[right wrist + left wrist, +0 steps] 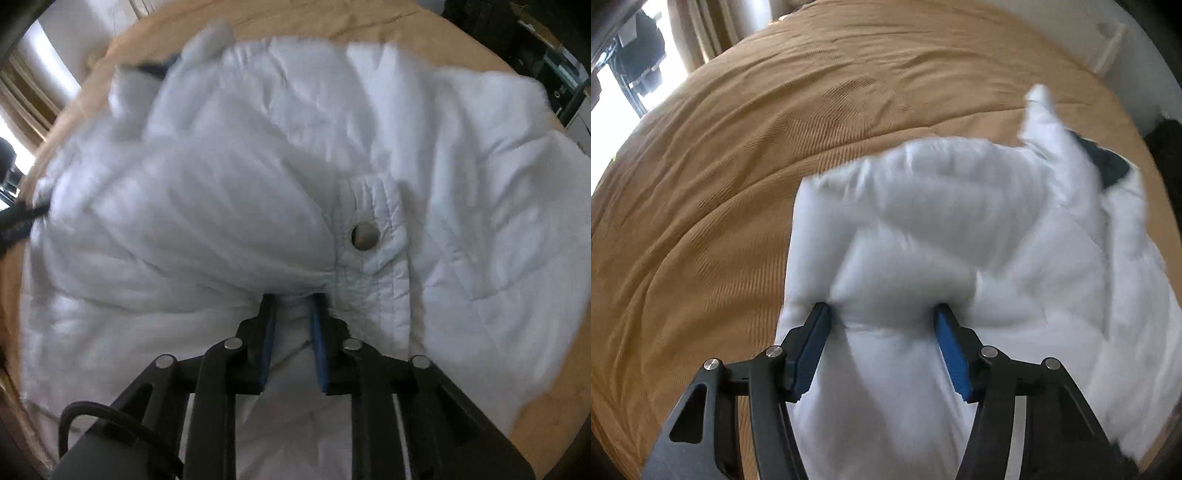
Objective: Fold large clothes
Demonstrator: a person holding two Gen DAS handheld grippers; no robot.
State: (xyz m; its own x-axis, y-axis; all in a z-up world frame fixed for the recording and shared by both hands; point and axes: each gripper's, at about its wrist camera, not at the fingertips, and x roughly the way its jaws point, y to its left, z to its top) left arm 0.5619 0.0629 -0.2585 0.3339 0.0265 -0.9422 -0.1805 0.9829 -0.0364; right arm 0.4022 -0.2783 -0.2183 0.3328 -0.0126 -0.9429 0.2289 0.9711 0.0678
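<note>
Claws (882,314) grip jacket (960,221) on tan bedspread (738,166).

Your white quilted jacket (229,192) lies bunched on the tan bed (738,166), snap tab (373,229) facing up.

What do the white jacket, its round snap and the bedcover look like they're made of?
White jacket: looks like a thin, smooth woven shell over soft padding; stitched quilting lines and puffy folds suggest it.
Snap: probably metal, a shiny disc with a reflective face.
Bedcover: tan, matte textile with fine ribbed lines, maybe a woven or knit spread; the fibre cannot be told.
</note>
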